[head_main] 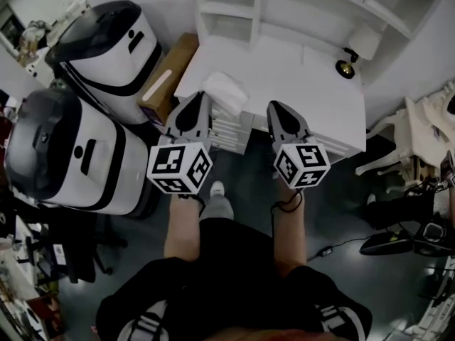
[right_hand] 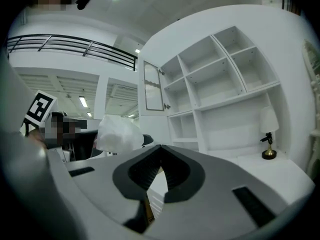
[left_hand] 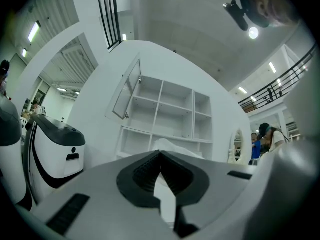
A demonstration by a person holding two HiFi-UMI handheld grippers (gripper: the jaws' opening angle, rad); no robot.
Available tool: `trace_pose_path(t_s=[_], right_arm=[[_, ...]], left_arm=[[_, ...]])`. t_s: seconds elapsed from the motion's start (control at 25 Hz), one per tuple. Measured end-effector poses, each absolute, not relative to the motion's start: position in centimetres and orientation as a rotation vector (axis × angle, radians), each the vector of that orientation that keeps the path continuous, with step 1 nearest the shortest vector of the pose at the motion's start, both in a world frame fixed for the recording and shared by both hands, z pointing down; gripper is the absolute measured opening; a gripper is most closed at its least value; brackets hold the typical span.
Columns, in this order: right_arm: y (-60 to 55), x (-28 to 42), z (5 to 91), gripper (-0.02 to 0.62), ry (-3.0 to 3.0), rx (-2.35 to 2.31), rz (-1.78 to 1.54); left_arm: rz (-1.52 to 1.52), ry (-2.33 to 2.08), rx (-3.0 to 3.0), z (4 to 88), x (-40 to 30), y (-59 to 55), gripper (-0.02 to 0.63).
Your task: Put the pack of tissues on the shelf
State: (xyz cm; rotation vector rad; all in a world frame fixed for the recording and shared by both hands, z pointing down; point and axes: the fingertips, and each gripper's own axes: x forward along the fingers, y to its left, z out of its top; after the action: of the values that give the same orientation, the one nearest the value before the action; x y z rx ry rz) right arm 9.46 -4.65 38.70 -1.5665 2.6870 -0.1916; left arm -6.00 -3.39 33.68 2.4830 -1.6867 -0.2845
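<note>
The pack of tissues (head_main: 226, 91), white and crumpled, lies on the white desk (head_main: 313, 98) near its front left corner. Just in front of that corner my left gripper (head_main: 200, 96) is shut and holds nothing, its tip close beside the pack. In the left gripper view the pack (left_hand: 175, 146) shows just past the closed jaws (left_hand: 160, 153). My right gripper (head_main: 274, 106), also shut and with nothing in it, hovers at the desk's front edge to the right of the pack. The right gripper view has the pack (right_hand: 118, 133) to the left of the jaws (right_hand: 160, 147). The white shelf unit (head_main: 234, 9) stands at the desk's back.
Two large white-and-black machines (head_main: 106, 48) (head_main: 71, 155) and a cardboard box (head_main: 168, 77) crowd the left side. A small lamp (head_main: 353, 54) stands on the desk at the back right. Drawers (head_main: 227, 130) sit under the desk. A white chair (head_main: 419, 126) and cables (head_main: 398, 240) are at the right.
</note>
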Motion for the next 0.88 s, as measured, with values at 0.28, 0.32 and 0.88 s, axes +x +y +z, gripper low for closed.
trace_pose_path(t_s=[0.28, 0.32, 0.88], right_arm=[[-9.8, 6.0, 39.4, 0.02, 2.733, -1.53, -0.218], [-10.7, 5.7, 39.6, 0.02, 2.733, -1.534, -0.229], [-20.1, -0.3, 38.7, 0.02, 2.758, -1.529, -0.213]], left_arm=[[-0.28, -1.696, 2.446, 34.4, -8.8, -8.8, 0.011], [-0.278, -1.692, 2.445, 34.4, -9.1, -9.6, 0.011], [-0.269, -1.72, 2.44, 34.0, -14.7, -19.0, 0.011]])
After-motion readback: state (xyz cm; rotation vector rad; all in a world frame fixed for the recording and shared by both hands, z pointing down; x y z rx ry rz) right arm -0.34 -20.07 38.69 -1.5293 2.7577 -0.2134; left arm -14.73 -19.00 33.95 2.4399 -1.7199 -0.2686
